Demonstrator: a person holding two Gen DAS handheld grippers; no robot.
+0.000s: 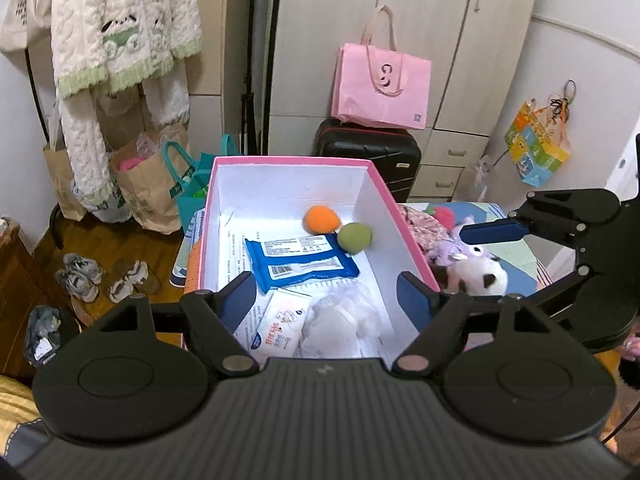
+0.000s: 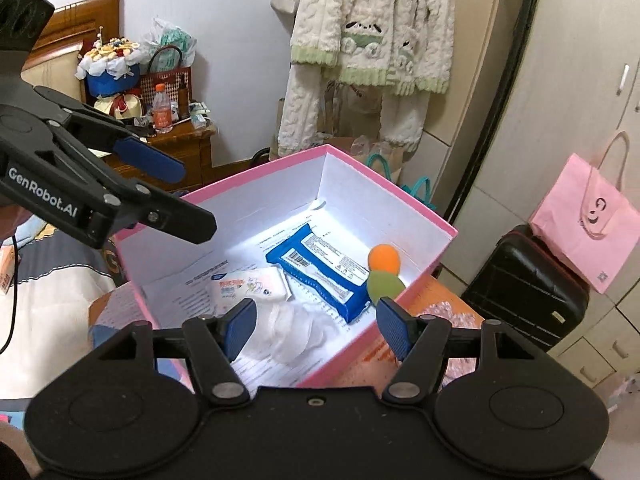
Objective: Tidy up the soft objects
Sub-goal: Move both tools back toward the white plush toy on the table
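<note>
Plush toys (image 1: 476, 272) on bed just right of pink box (image 1: 404, 220): light, squashy, best pinched across body. Left gripper (image 1: 328, 300) and right gripper (image 2: 316, 320) agape, empty, over box holding orange ball (image 1: 321, 219), green ball (image 1: 355, 238), wipes pack (image 1: 300, 262).

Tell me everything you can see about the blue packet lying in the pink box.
The blue packet is a flat, soft-looking plastic pack, likely wipes, with a white printed label and barcode facing up. It lies flat on the printed paper lining the floor of the pink box, slightly skewed. The green ball rests against one end, and a white-and-pink packet sits by the other. Nothing grips it.
</note>
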